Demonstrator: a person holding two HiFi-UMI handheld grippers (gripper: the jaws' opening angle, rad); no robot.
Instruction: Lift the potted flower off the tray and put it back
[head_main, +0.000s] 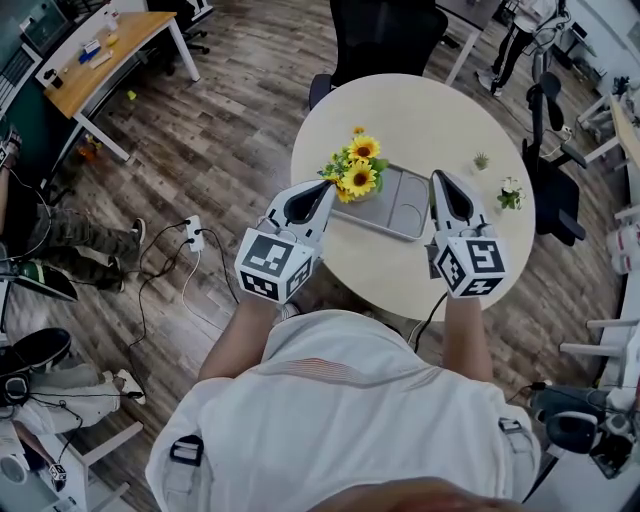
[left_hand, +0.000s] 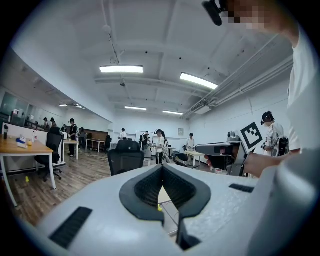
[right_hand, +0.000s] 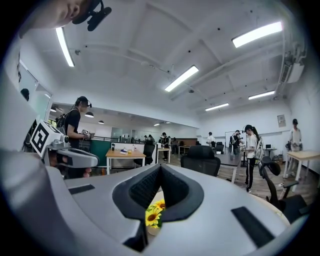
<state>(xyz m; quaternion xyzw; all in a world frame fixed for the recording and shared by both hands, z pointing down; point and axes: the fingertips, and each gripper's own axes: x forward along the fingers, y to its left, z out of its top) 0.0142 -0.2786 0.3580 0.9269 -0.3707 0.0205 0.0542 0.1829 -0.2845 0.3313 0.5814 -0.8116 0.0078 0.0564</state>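
Standing at the left end of the grey tray (head_main: 400, 205), the potted flower (head_main: 356, 168) shows its yellow blooms, and the pot is hidden beneath them. The left gripper (head_main: 326, 186) points its tips just beside the blooms, jaws pressed together with nothing between them. The right gripper (head_main: 440, 176) hangs at the tray's right end, likewise closed and empty. Tray and flower sit on a round table (head_main: 420, 110), with a small green plant (head_main: 481, 160) and a white-flowered plant (head_main: 511, 193) off to the right.

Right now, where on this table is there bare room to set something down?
Bare: the table's far half, beyond the tray; also the tray's right compartments. Crowded: the potted flower at its left, two small plants at right.
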